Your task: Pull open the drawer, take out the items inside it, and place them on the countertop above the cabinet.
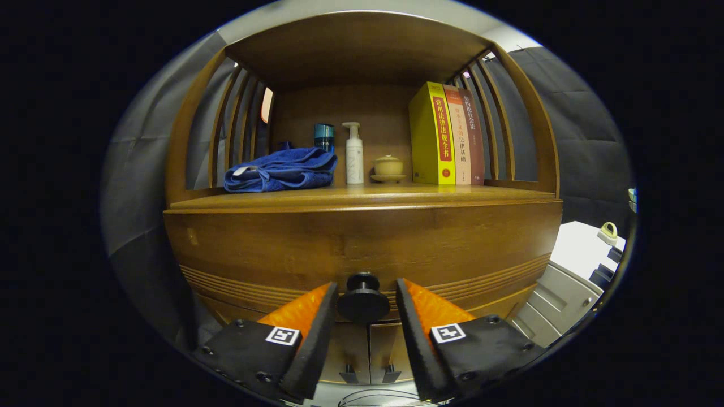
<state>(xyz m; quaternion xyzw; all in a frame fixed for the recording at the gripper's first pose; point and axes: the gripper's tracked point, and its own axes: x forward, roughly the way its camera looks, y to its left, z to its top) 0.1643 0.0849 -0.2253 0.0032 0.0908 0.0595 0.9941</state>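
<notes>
Gripper (365, 299) is sitting open, fingers straddling the drawer knob (362, 299) without touching it yet. Knob is sticking out toward the camera from the drawer front (362, 249), centred between the tips. Countertop (362, 195) is lying above, far side holding towel and books.

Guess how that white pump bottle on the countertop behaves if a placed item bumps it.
The pump bottle is tall and narrow, so it would probably tip rather than slide. It stands close to the small lidded cup, so a fall could knock that. The gripper has open jaws flanking the drawer knob.
</notes>
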